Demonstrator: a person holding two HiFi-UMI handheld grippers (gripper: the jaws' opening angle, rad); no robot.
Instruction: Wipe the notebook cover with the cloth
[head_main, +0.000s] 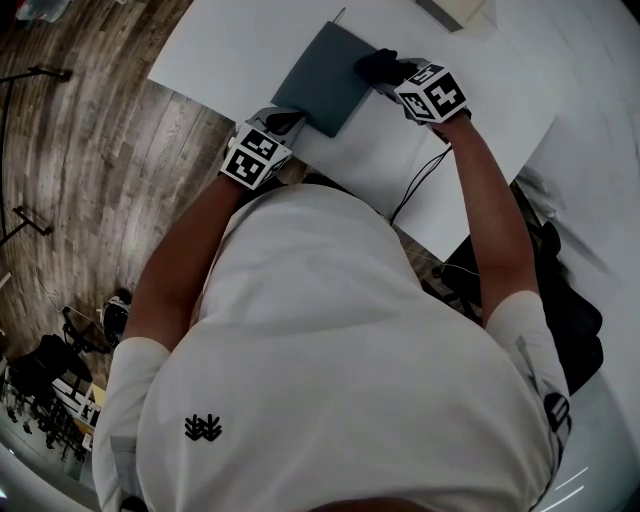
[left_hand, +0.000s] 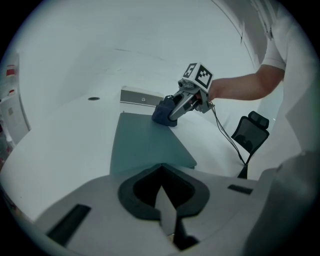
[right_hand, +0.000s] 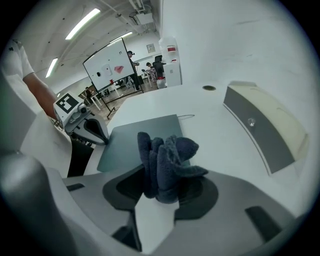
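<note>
While my right tongs (right_hand: 159, 194) clamp the cloth (right_hand: 167, 160) on the notebook (right_hand: 137, 140) and my closed, empty left tongs (left_hand: 162, 171) meet its corner, wiping seems underway; next, sweep toward them.

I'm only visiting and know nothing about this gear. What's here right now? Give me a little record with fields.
Surface: white table
Notebook: grey-blue, closed, lying flat on the table
Cloth: dark blue, bunched, on the notebook's far corner
Right gripper: jaws shut on the cloth
Left gripper: jaws together, nothing between them, tip at the notebook's near corner
</note>
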